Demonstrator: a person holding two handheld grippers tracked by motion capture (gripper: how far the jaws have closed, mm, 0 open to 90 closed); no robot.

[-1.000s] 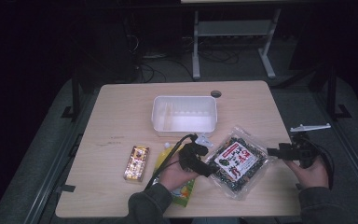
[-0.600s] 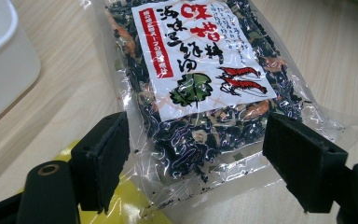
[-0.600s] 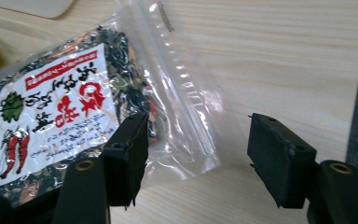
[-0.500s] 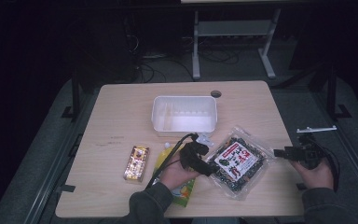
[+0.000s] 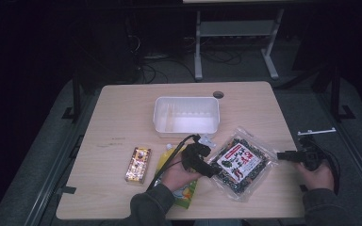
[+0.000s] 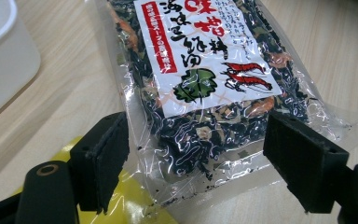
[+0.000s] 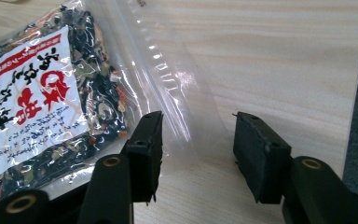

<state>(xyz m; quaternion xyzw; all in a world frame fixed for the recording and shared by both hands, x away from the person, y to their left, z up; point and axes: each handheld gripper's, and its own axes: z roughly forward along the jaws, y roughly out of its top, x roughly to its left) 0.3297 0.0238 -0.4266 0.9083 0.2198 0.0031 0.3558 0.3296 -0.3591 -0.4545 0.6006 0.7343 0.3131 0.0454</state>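
Observation:
A clear bag of dark dried seaweed with a white and red label (image 5: 239, 162) lies flat on the wooden table (image 5: 122, 117), front right of centre. My left gripper (image 5: 211, 169) is at the bag's left end. In the left gripper view this gripper (image 6: 196, 163) is open, its jaws straddling the end of the bag (image 6: 205, 93) without pinching it. My right gripper (image 5: 279, 154) points at the bag's right edge. In the right gripper view it (image 7: 196, 149) is open too, with the bag's clear sealed flap (image 7: 177, 102) lying between its jaws.
A white rectangular container (image 5: 186, 115) stands behind the bag at the table's middle. A yellow-green packet (image 5: 184, 190) lies under the left hand, and a small wrapped bar (image 5: 138, 164) to its left. A cable hole (image 5: 218, 94) sits near the far edge.
The right hand and its gripper have drifted slightly right and toward the front edge. The left gripper has stayed at the bag's end.

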